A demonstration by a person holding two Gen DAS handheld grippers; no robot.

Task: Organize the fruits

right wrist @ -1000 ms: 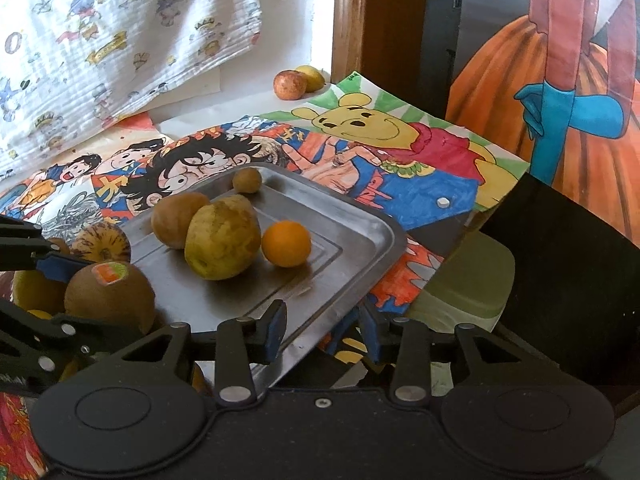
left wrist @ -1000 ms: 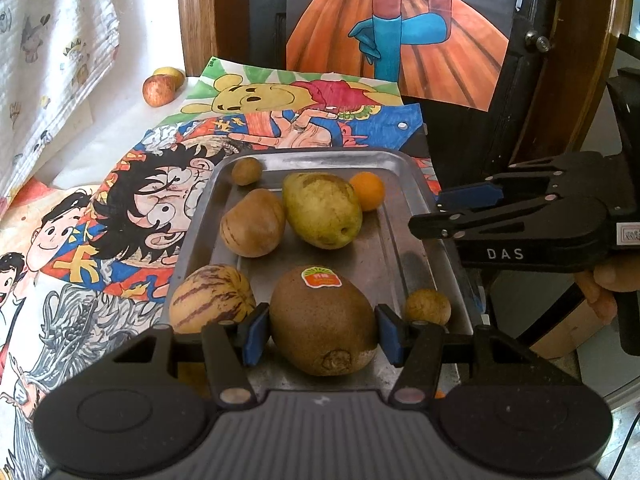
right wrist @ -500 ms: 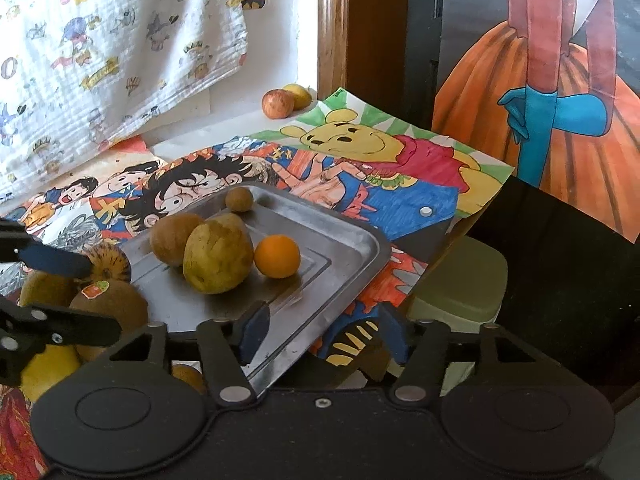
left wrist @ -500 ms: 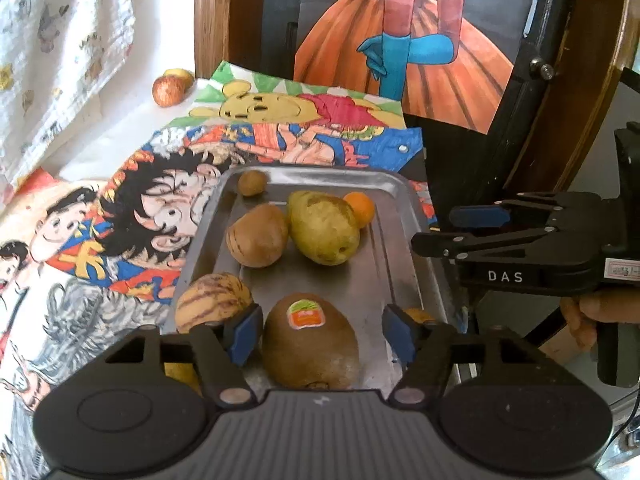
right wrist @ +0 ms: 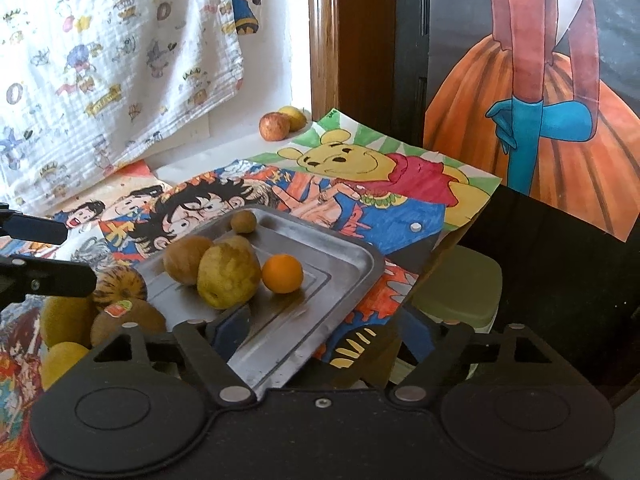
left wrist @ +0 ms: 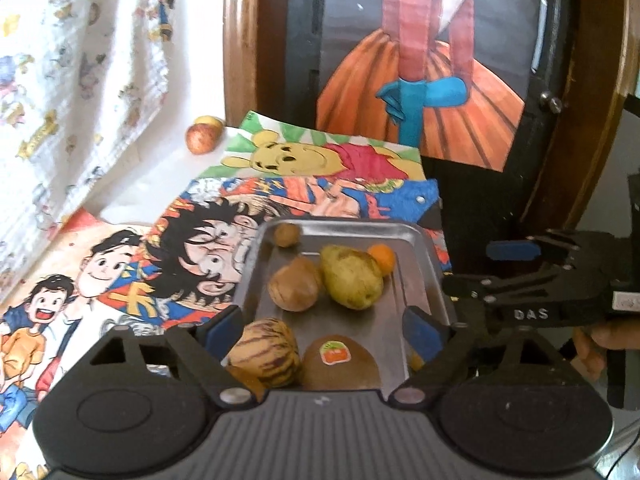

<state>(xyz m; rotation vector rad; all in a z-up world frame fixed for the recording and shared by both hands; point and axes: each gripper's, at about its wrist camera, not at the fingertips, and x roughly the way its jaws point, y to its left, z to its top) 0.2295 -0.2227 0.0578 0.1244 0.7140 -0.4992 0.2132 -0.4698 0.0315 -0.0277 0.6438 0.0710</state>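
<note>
Fruits lie on a metal tray [left wrist: 430,276] on the bench, over cartoon drawings [right wrist: 360,184]. Far end: small brown fruit [left wrist: 287,234]. Mid-tray: round brown fruit [left wrist: 294,288] touching a green-yellow pear [left wrist: 350,280], with a small orange [right wrist: 282,273] just beside the pear. Near end: striped melon [left wrist: 266,350] beside a brown stickered fruit [left wrist: 340,364]. Two more fruits, a red apple [right wrist: 274,126] and a yellow one [right wrist: 293,117], sit well apart at the wall. Left claw [left wrist: 326,326] jaws opening, released; the striped melon and stickered fruit lie between the pads, untouched. Right claw [right wrist: 322,330] jaws opening, gripping nothing, poised above the tray's near corner. A hand [left wrist: 600,344] holds the right claw's handle.
</note>
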